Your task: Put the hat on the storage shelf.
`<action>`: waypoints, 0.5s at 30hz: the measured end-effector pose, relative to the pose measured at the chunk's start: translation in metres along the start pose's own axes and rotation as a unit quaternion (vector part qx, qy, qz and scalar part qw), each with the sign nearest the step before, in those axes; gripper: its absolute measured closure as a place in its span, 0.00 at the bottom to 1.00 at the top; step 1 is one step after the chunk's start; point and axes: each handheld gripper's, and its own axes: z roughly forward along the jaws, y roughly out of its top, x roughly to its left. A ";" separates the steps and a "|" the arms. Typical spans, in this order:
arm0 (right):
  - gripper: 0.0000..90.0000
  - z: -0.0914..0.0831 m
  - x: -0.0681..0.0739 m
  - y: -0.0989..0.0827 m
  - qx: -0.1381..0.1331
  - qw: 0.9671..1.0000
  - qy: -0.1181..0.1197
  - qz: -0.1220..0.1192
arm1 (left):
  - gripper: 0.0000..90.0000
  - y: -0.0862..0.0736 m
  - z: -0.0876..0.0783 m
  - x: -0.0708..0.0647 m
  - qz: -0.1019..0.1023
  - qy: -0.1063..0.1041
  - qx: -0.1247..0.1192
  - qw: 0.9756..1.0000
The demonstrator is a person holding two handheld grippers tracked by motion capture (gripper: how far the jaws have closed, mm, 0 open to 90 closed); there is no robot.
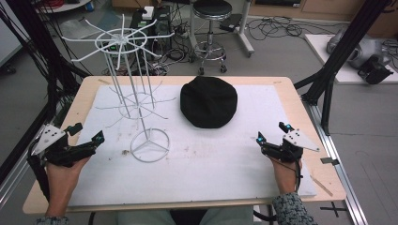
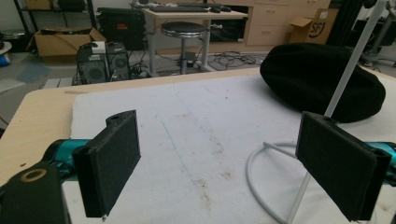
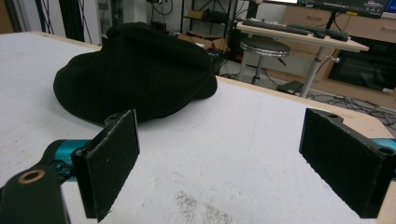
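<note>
Nearest, at about 7 o'clock on the table [image 1: 291,89]: left gripper [image 1: 86,134], held over the white mat's [image 1: 211,159] left edge. Opposite, at about 4 o'clock: right gripper [image 1: 271,133], near the mat's right edge, well apart from the left one. Between the two, a wide bare stretch of mat along the near edge, stained in places. Further in, toward 10 o'clock: white wire rack [image 1: 136,101], upright on its ring base, spokes spread at the top, ring base just beside the left gripper's jaws. Toward 12 o'clock, near the far edge of the mat: black cap [image 1: 209,101], lying flat, just beside the rack's hooks yet apart from the ring base, well apart from both grippers. Counted: two grippers, one rack, one cap, one mat. Jaws of the left gripper [image 2: 219,163] stood wide apart, nothing held, nothing touched; seen between them, bare mat and part of the rack's base ring [image 2: 261,182]. Jaws of the right gripper [image 3: 219,163] likewise spread fully, empty, with the cap [image 3: 135,74] lying beyond the left pad. Beyond the table: floor, cables, one stool [image 1: 212,28].
</note>
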 end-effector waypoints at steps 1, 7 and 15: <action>0.12 0.000 0.000 0.000 0.000 1.000 0.000 0.000 | 0.16 0.000 0.000 0.000 0.000 0.000 -0.001 1.000; 0.13 -0.001 0.001 0.001 0.000 1.000 0.003 -0.001 | 0.16 0.002 0.000 -0.001 0.001 -0.002 -0.004 1.000; 0.13 -0.002 0.002 0.002 -0.001 1.000 0.003 -0.001 | 0.16 0.002 0.001 -0.002 0.003 -0.004 -0.002 1.000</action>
